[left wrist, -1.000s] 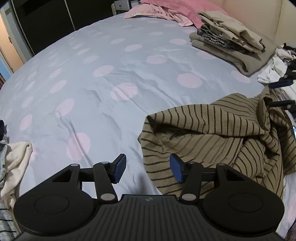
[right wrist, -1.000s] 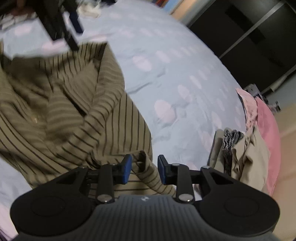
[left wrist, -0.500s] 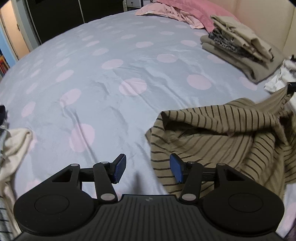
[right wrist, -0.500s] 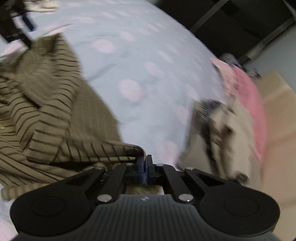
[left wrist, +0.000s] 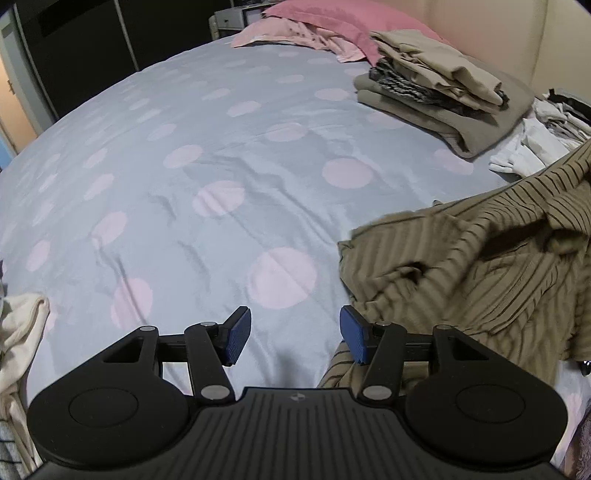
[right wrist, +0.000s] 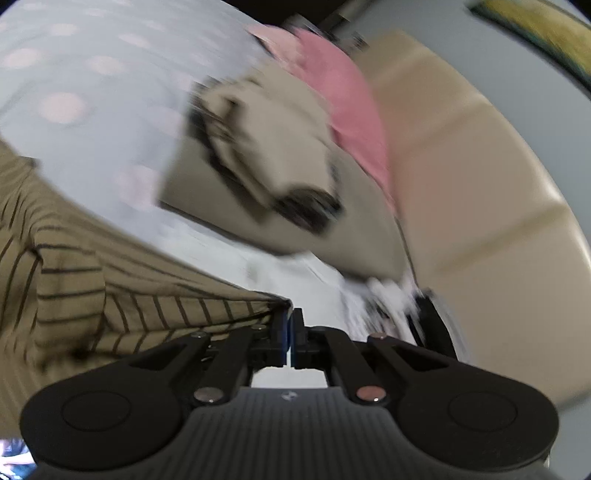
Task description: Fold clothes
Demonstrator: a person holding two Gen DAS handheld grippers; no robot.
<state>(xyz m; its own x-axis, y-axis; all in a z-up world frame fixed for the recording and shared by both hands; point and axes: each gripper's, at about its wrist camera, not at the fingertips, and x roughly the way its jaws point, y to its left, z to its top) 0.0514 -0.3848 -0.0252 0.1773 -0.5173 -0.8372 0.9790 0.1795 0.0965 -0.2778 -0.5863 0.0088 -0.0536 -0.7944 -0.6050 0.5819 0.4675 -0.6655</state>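
Smeared by motion across the right wrist view: folded pile, pink pillow and white clothes near the bed's head, no edges crisp. Striped shirt cut off at the left wrist view's right edge, partly blurred, its near hem hidden behind the left hand-held gripper. Cream cloth clipped by that view's left edge at the bed's side. Pinched shirt tip barely visible between the right hand-held gripper pads.

Pink pillow at padded headboard; dark wardrobe doors beyond.
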